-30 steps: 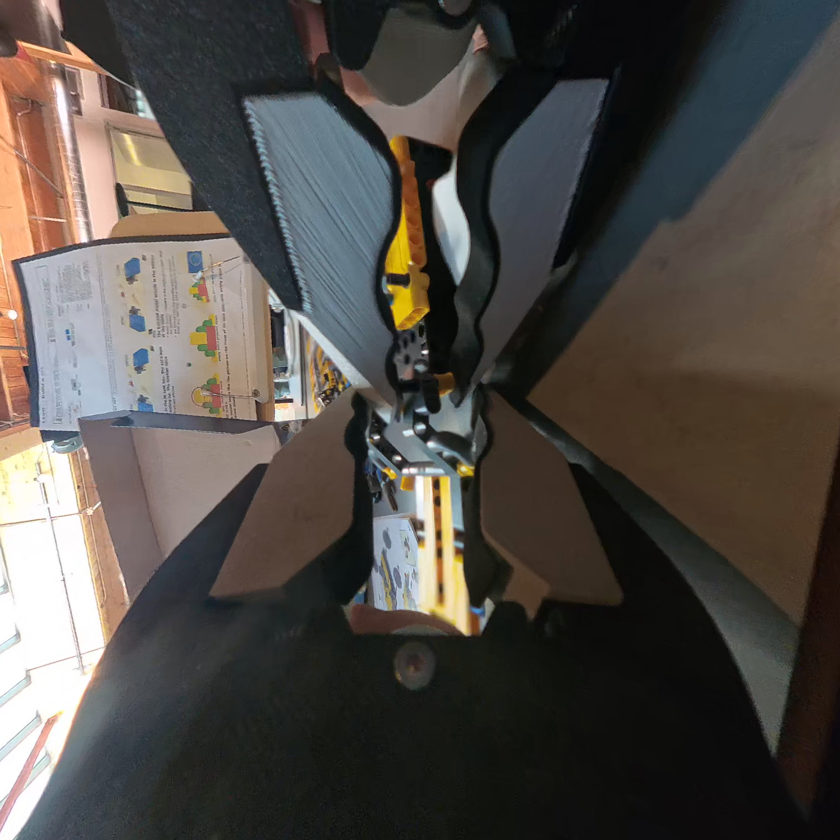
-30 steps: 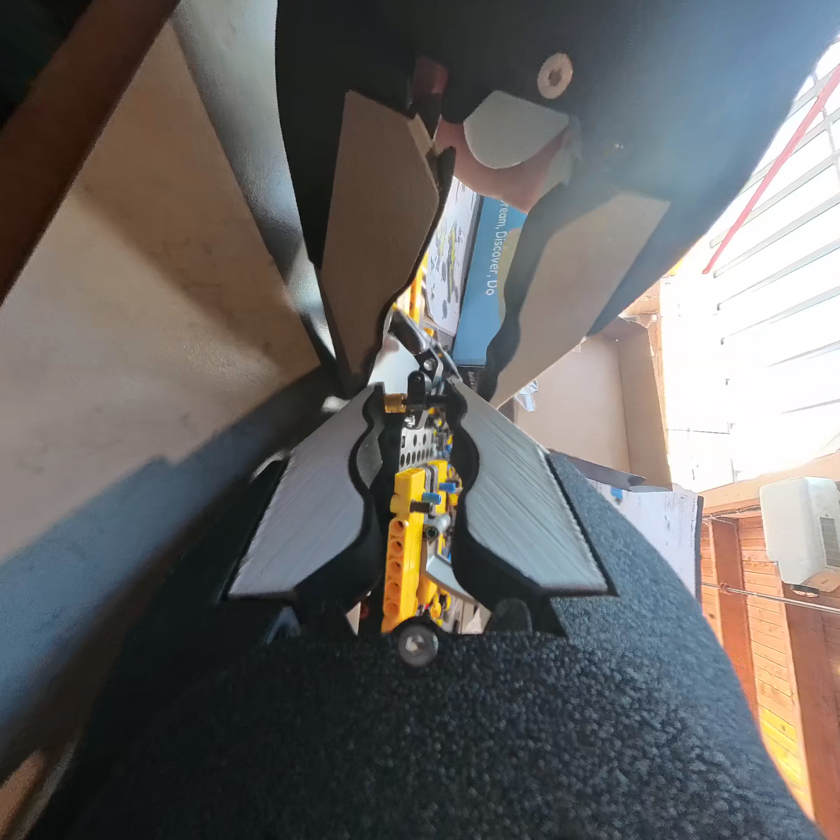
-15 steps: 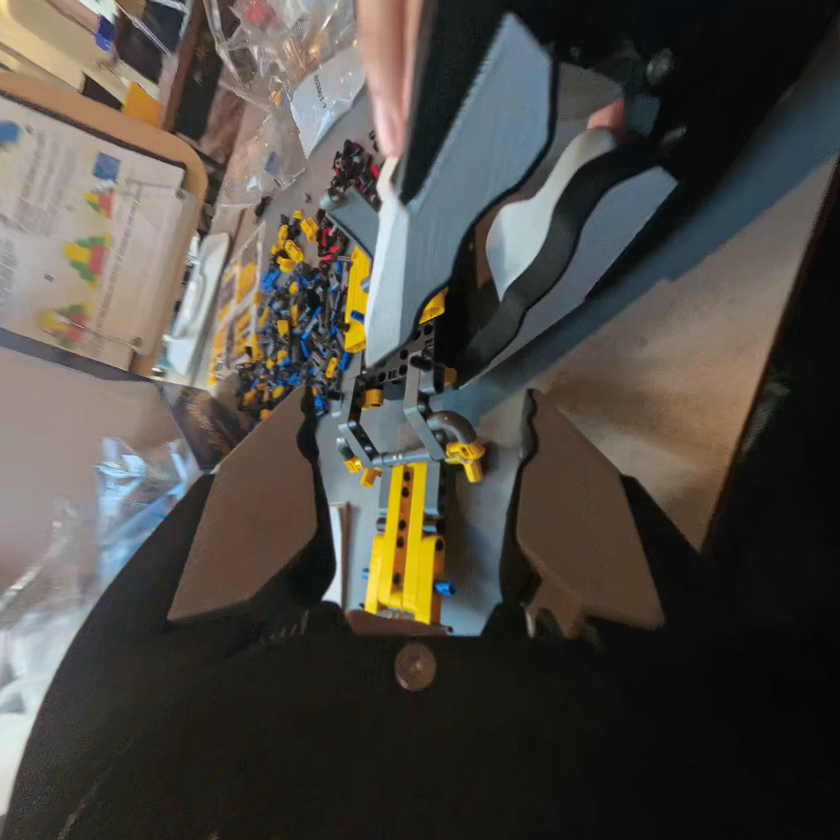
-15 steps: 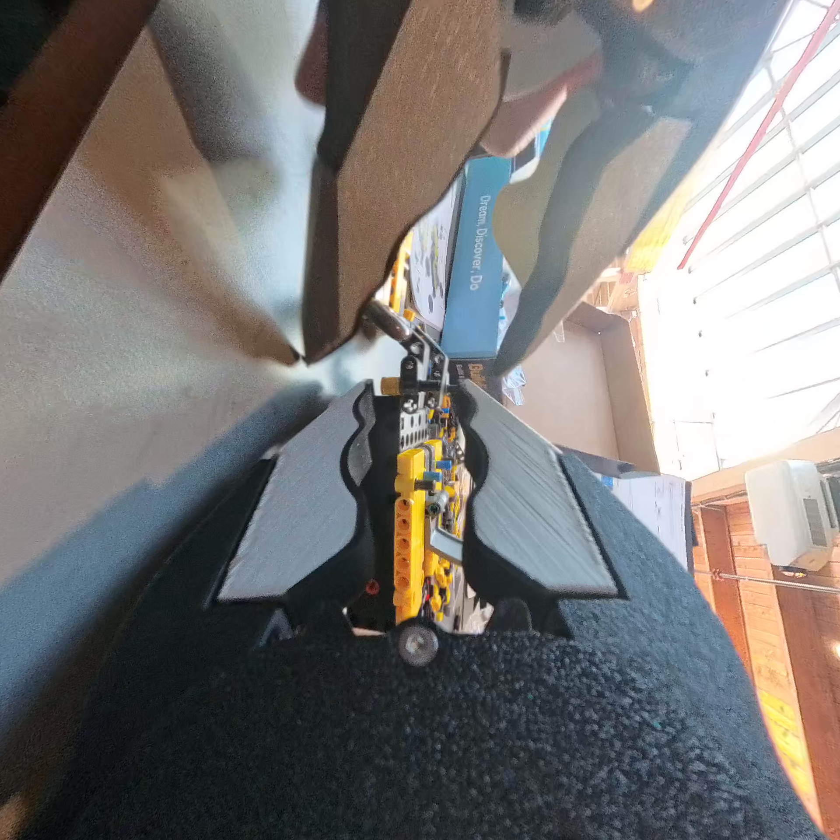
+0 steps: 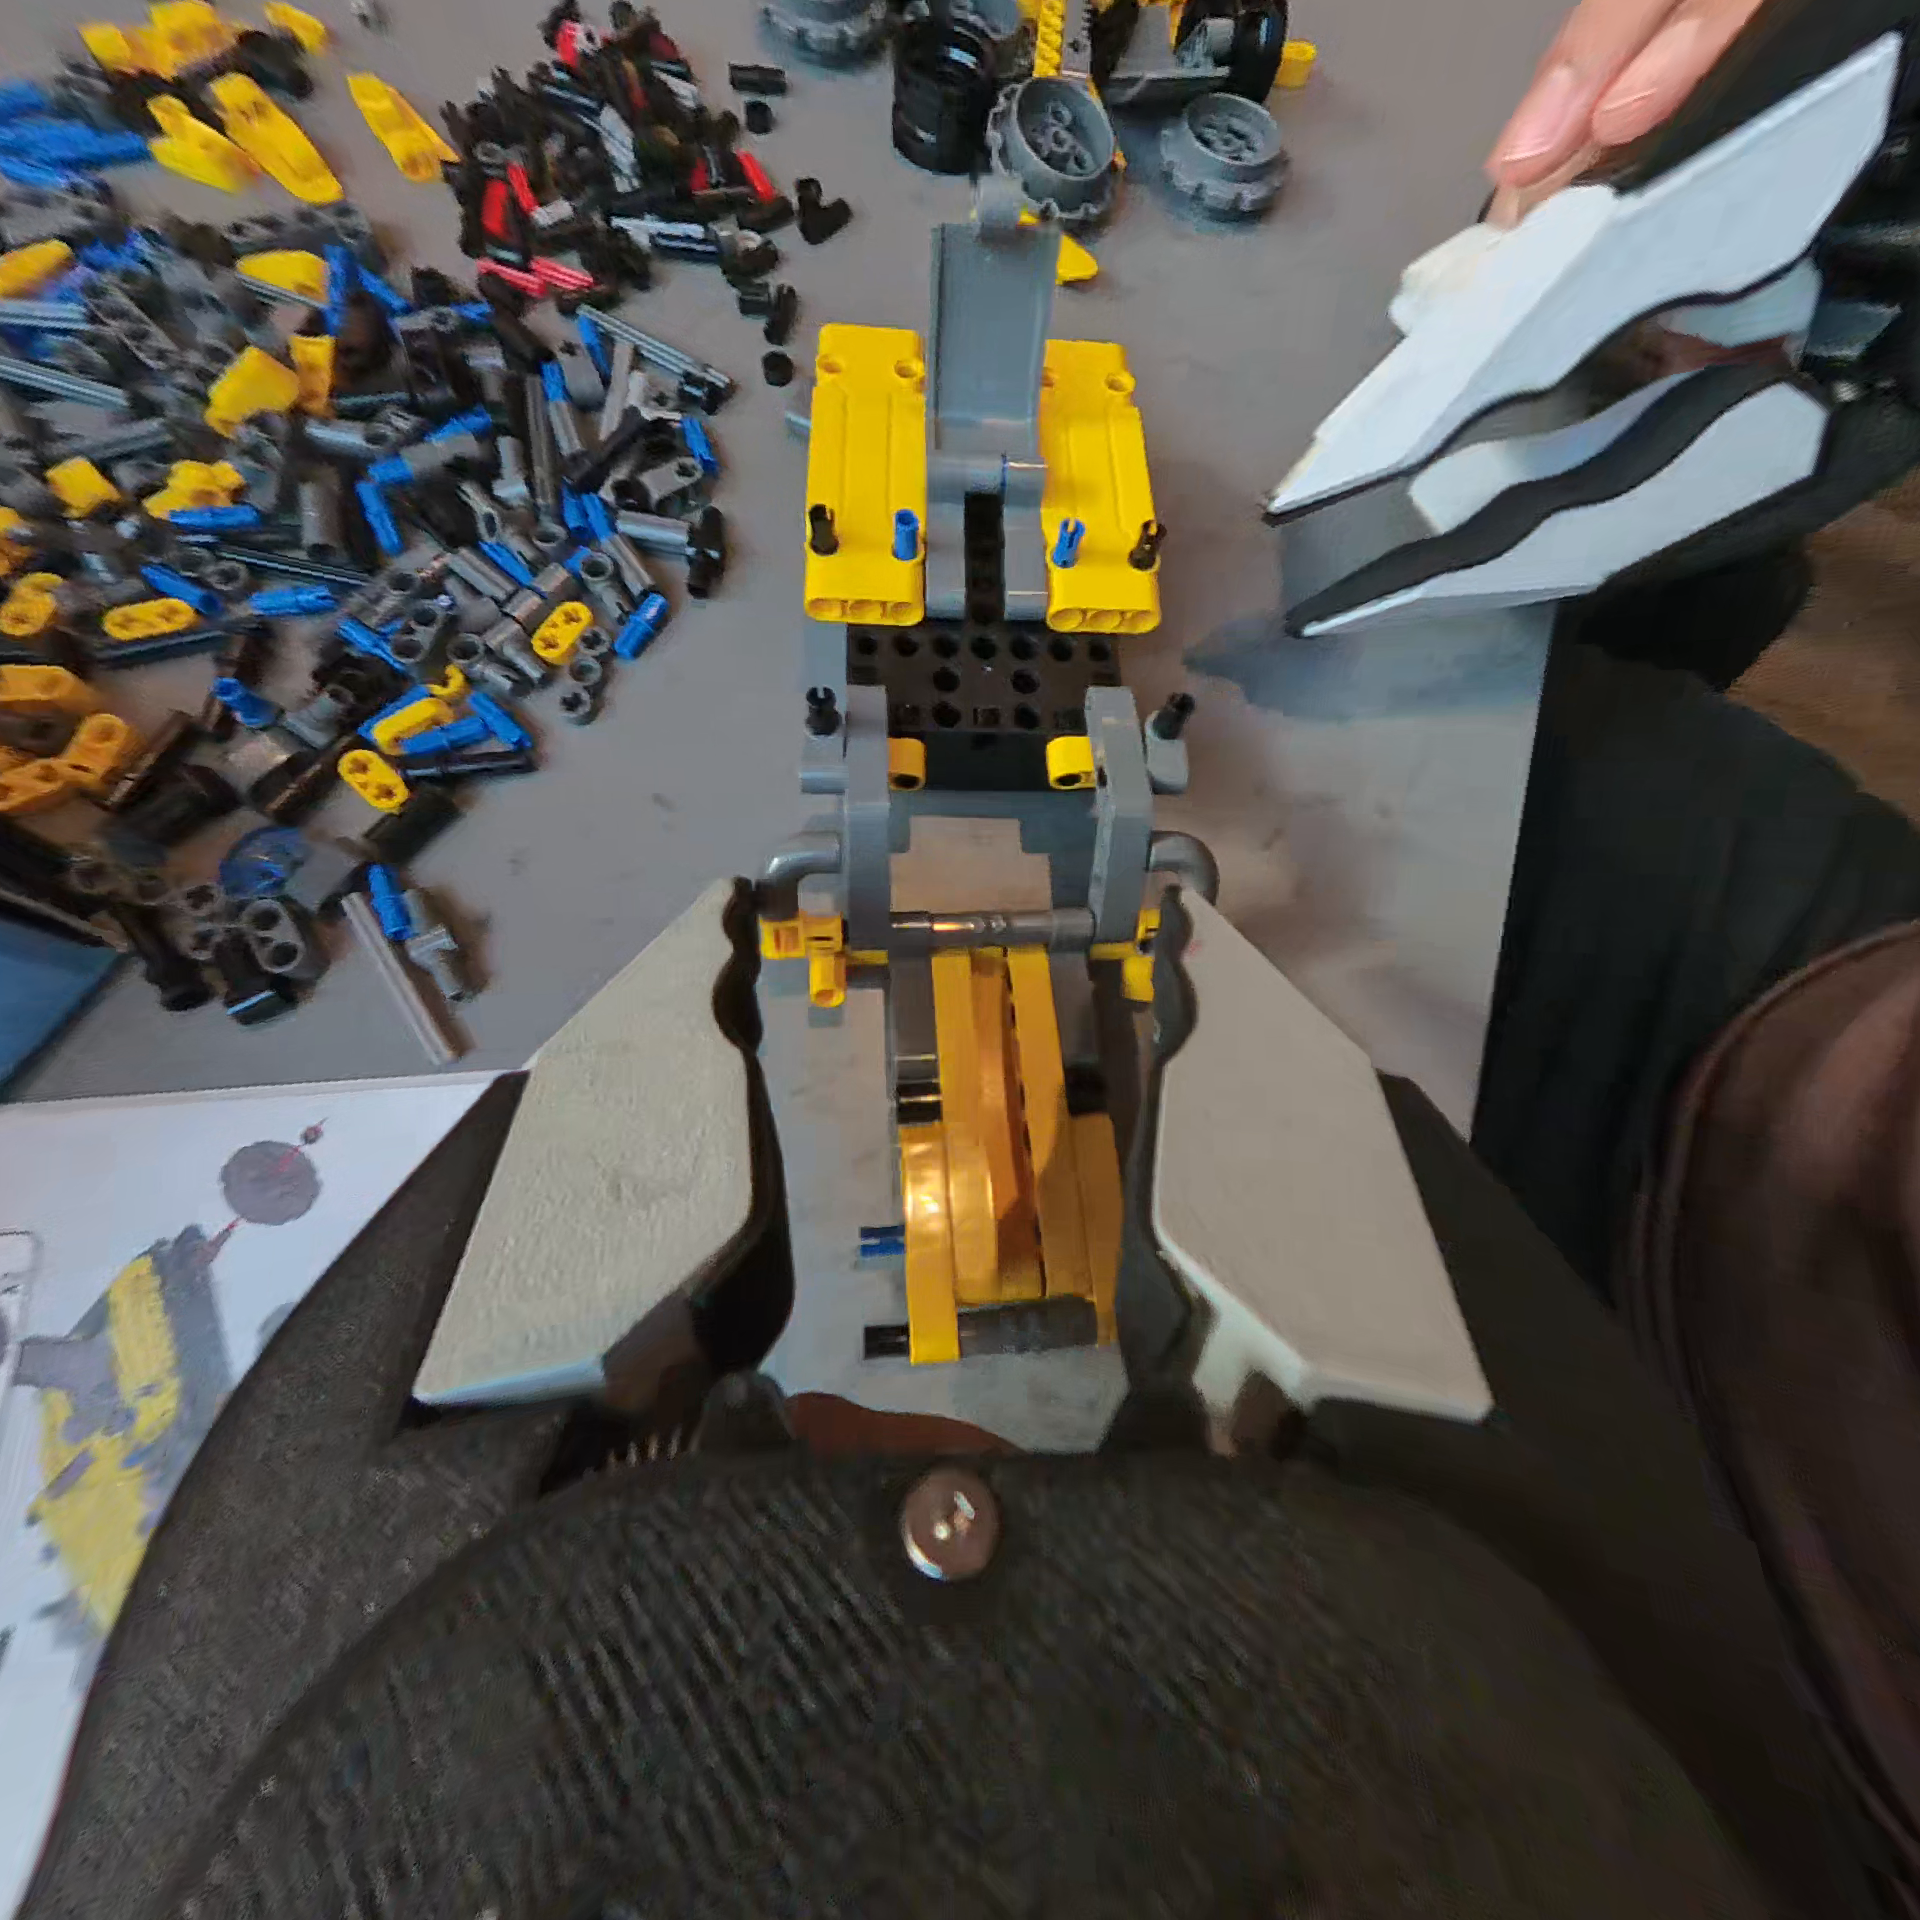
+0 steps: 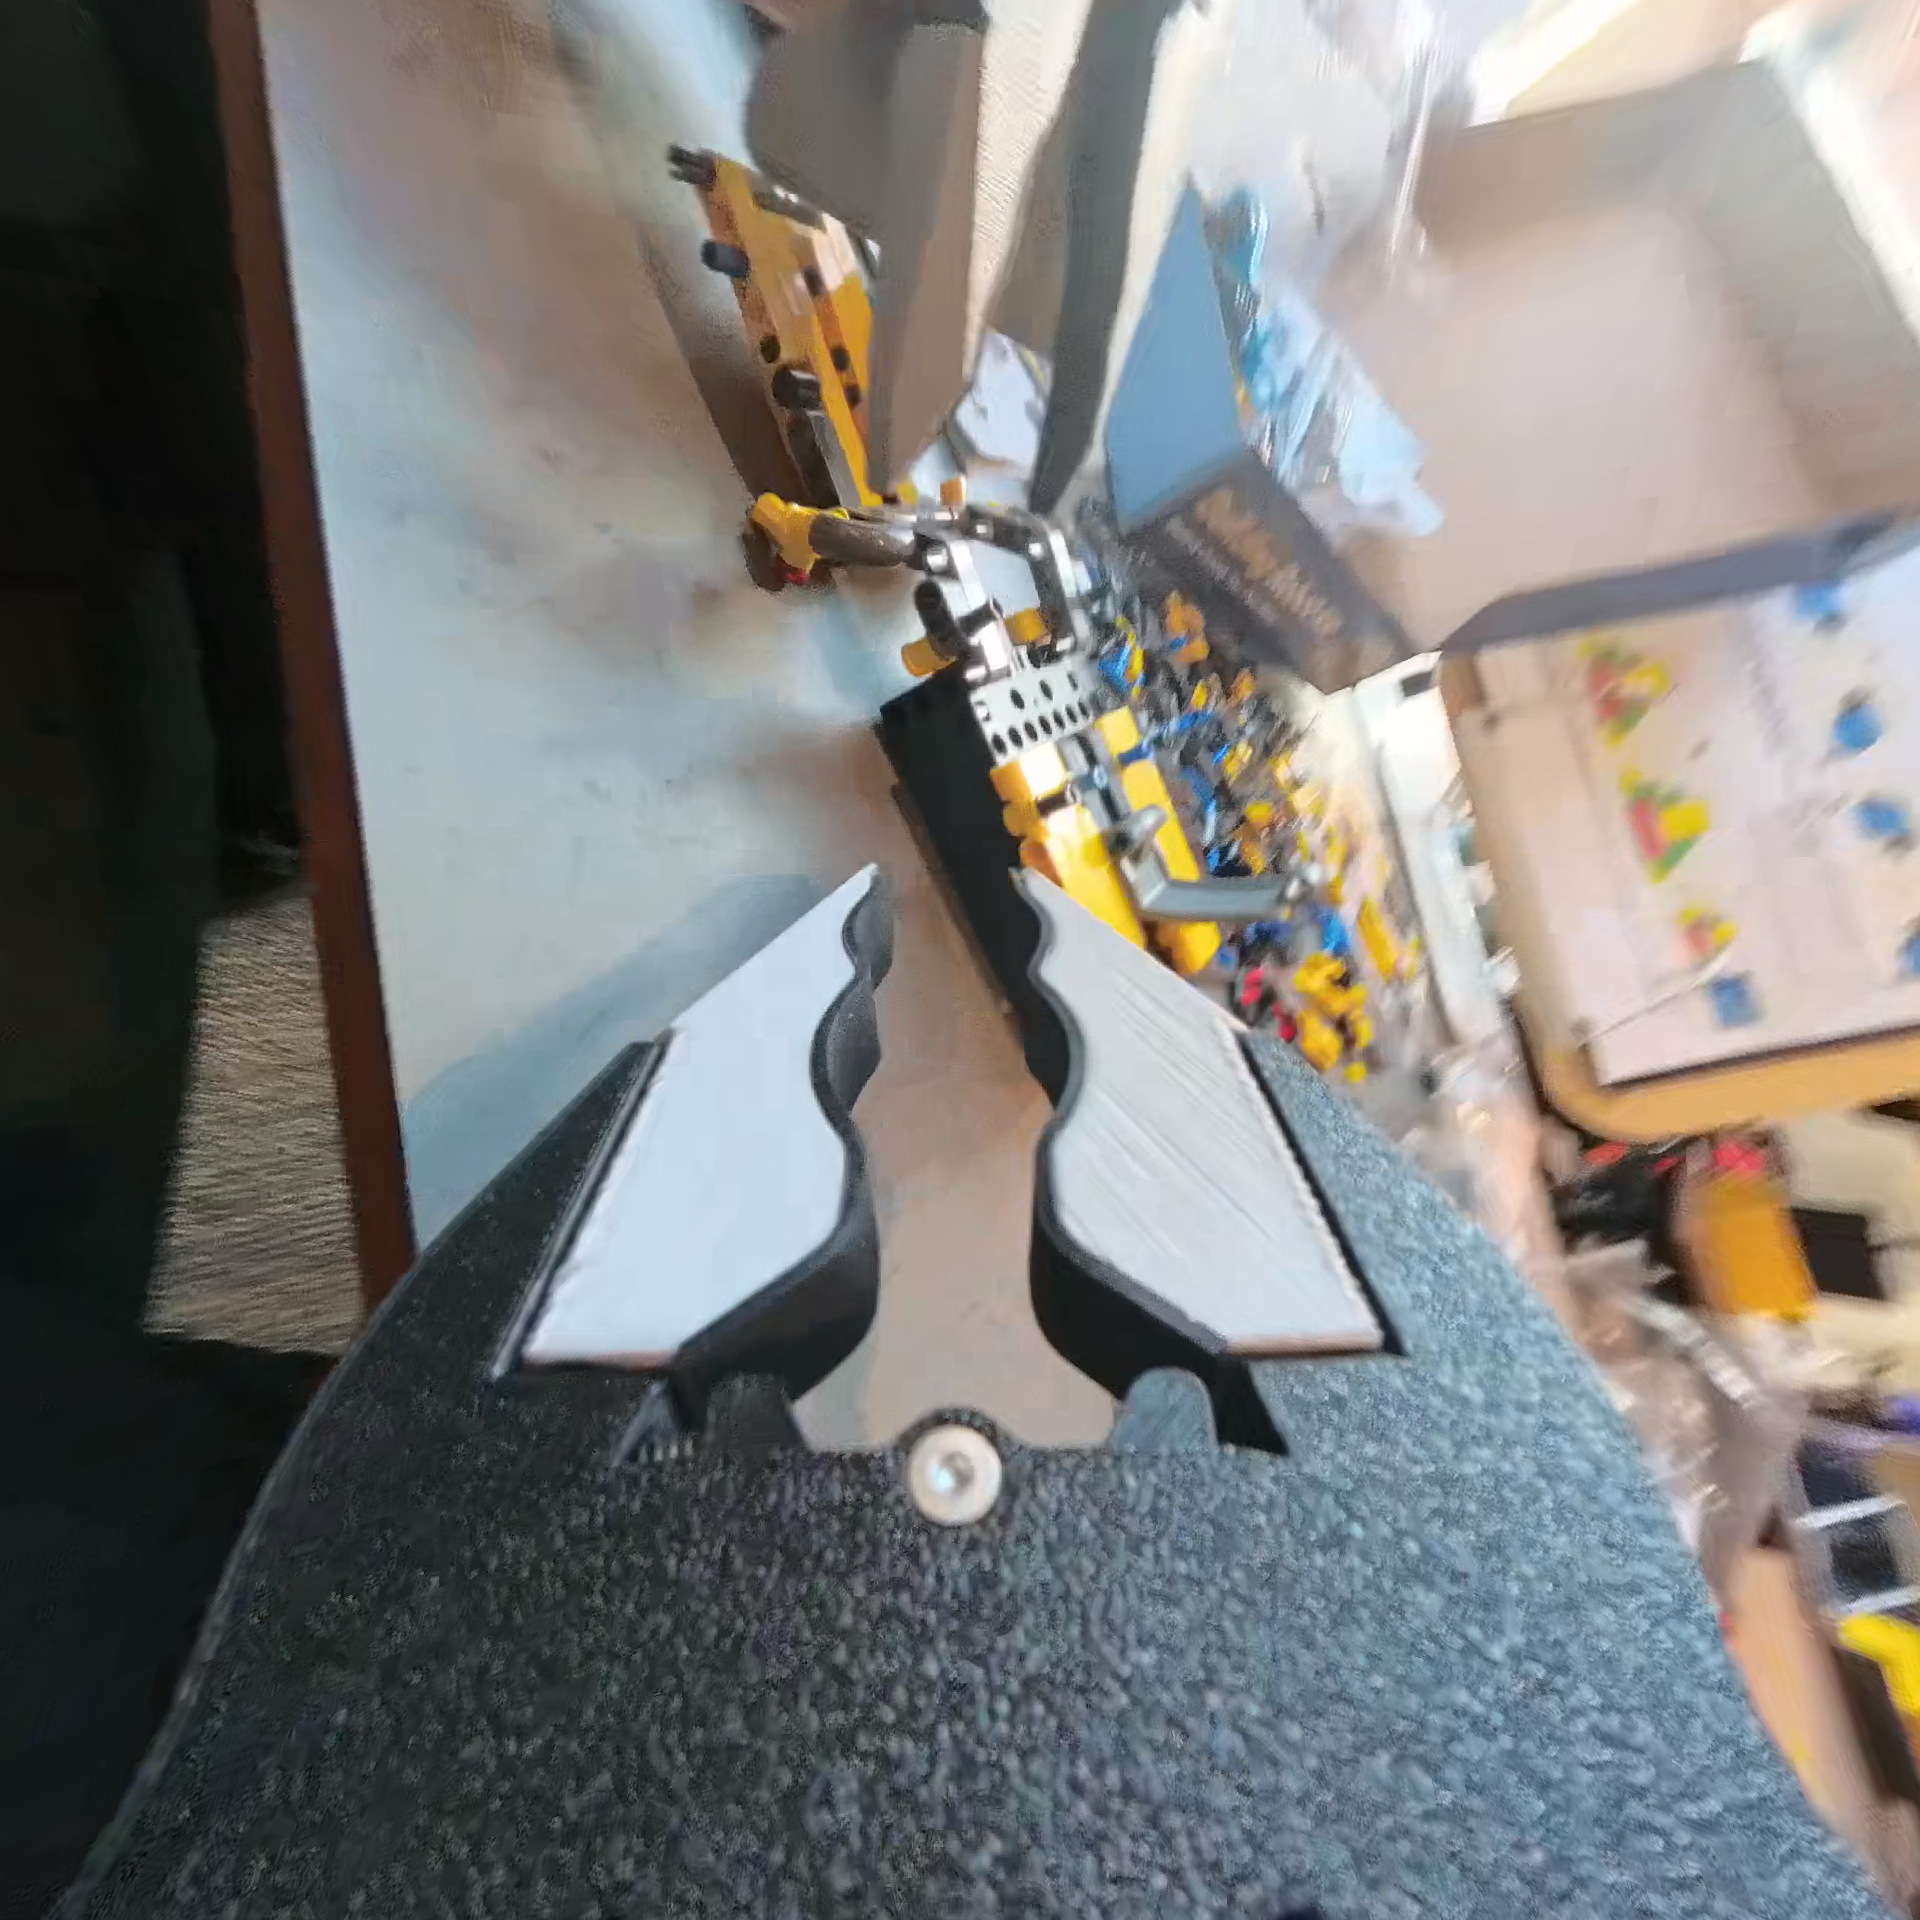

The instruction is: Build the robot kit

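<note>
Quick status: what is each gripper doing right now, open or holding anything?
Left gripper: open, jaws straddling the near end of the yellow and grey brick model on the table, not clamped.
Right gripper: open, empty, clear of the model.

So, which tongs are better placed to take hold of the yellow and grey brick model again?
Left. The left tongs are open astride the brick model on the grey table; the right tongs hang open beside it.

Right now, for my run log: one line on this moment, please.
left gripper: open, straddling yellow-grey brick model | right gripper: open, empty, beside model | grey table: loose parts pile
</note>
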